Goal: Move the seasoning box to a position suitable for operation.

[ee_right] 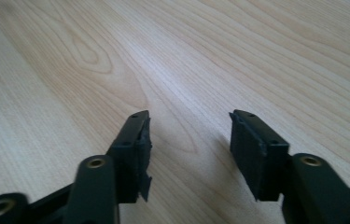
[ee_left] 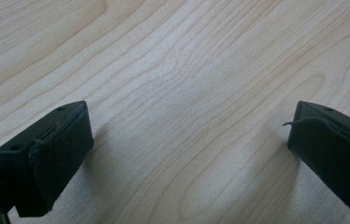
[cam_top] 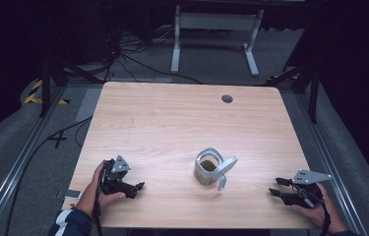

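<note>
So nothing's really been started yet. A grey jar (cam_top: 207, 169) with something greenish inside is parked mid-bench (cam_top: 172, 118), its lid (cam_top: 224, 168) seemingly flipped open, untouched. The left tool (cam_top: 135, 187) is held low at the near left with jaws spread wide; the right tool (cam_top: 276, 187) is kept near the right edge, jaws parted, nothing pinched. Everything's still left to be done.

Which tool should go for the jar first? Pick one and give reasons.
Probably the right tool: its open jaws point toward the jar, whose handle juts out on that side. The left tool, also open, is about as near but faces the plain wall.
</note>
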Available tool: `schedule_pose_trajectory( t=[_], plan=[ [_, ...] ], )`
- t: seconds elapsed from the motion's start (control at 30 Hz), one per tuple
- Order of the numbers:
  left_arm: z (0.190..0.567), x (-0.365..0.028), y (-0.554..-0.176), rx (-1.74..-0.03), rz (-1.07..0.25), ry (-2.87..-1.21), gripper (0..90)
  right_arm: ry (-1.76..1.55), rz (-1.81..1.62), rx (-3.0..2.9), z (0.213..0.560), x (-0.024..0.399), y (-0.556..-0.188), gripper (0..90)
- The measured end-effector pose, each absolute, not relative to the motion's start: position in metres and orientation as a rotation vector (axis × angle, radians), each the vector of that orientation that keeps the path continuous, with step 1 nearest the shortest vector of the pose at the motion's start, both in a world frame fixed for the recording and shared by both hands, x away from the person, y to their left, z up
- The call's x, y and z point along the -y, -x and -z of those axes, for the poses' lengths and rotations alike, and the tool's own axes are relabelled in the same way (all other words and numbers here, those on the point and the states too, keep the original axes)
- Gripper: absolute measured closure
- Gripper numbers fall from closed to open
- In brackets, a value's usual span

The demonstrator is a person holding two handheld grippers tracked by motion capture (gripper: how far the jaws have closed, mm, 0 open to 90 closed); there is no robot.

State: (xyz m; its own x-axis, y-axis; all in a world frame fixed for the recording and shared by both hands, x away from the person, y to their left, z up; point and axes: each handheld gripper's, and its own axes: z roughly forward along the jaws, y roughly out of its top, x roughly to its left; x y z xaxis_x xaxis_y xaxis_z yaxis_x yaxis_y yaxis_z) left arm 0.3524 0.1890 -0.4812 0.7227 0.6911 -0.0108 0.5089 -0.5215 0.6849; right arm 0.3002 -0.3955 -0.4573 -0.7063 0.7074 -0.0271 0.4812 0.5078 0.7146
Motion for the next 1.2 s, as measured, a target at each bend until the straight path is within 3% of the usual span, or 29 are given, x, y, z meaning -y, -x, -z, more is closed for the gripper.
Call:
schedule_pose_trajectory(
  t=[0.13, 0.3, 1.2],
  plan=[
    [0.481, -0.189, -0.352, -0.905, -0.343, -2.239, 0.3, -0.975, -1.075, -2.424, 0.448, 0.394, -0.297, 76.5],
    [0.481, -0.189, -0.352, -0.903, -0.344, -2.24, 0.3, -0.958, -1.088, -2.418, 0.443, 0.394, -0.295, 88.7],
    [0.481, -0.189, -0.352, -0.903, -0.344, -2.24, 0.3, -0.842, -1.16, -2.374, 0.402, 0.369, -0.294, 89.7]
  ],
)
